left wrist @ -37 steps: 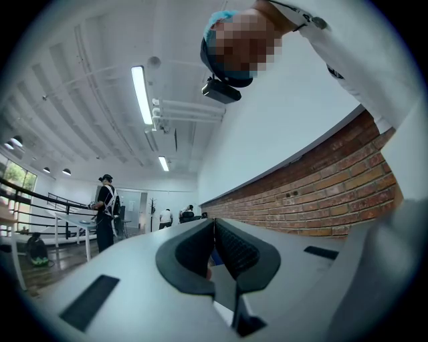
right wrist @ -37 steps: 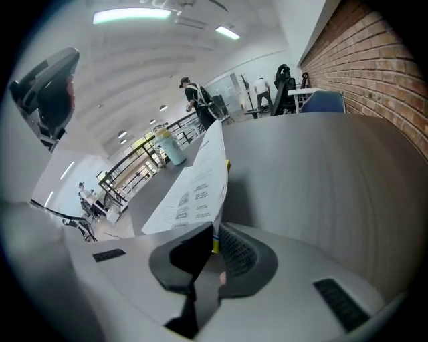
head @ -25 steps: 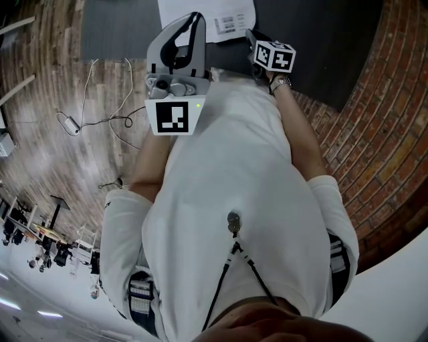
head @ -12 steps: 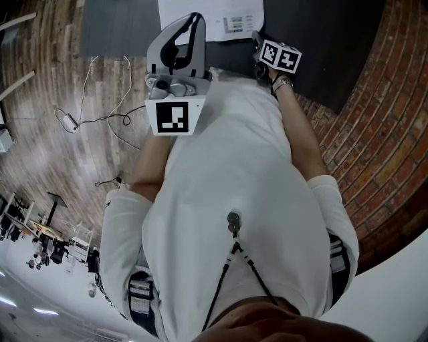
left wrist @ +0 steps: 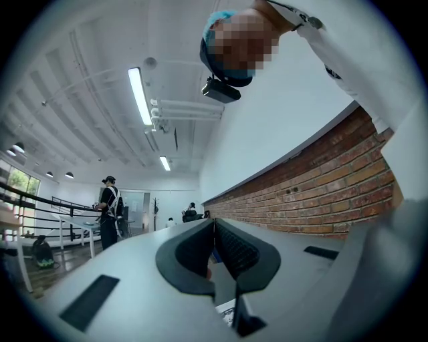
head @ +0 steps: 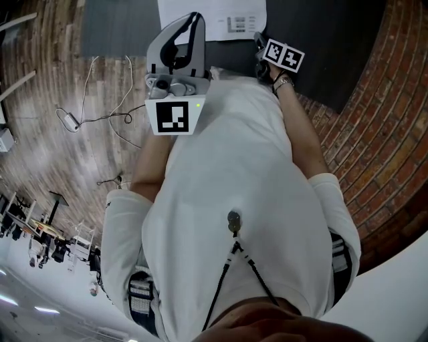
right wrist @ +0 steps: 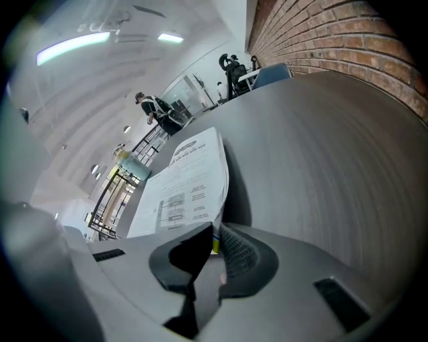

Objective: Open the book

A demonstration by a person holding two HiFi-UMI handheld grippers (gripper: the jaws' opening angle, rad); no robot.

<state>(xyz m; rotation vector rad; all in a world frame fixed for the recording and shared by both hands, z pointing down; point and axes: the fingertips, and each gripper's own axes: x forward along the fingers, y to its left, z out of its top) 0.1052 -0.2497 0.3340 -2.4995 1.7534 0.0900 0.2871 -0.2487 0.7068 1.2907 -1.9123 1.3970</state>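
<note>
The book [head: 217, 15] lies white and printed on the dark table [head: 321, 40] at the top of the head view. My right gripper [head: 257, 41] reaches down to the book's near right corner. In the right gripper view its jaws [right wrist: 215, 242] are shut on the edge of the top page [right wrist: 184, 177], which stands lifted with a shadow under it. My left gripper [head: 192, 19] hovers in front of the person's chest, left of the book. It points level into the room, and its jaws [left wrist: 214, 230] are shut with nothing in them.
A brick wall [head: 394, 133] runs along the right of the table. A cable with a small device [head: 70, 123] lies on the wooden floor [head: 53, 167] at the left. People [left wrist: 109, 210] and white tables stand far off in the room.
My right gripper has shifted slightly to the right and rolled, staying shut on the page edge. The left gripper has not moved.
</note>
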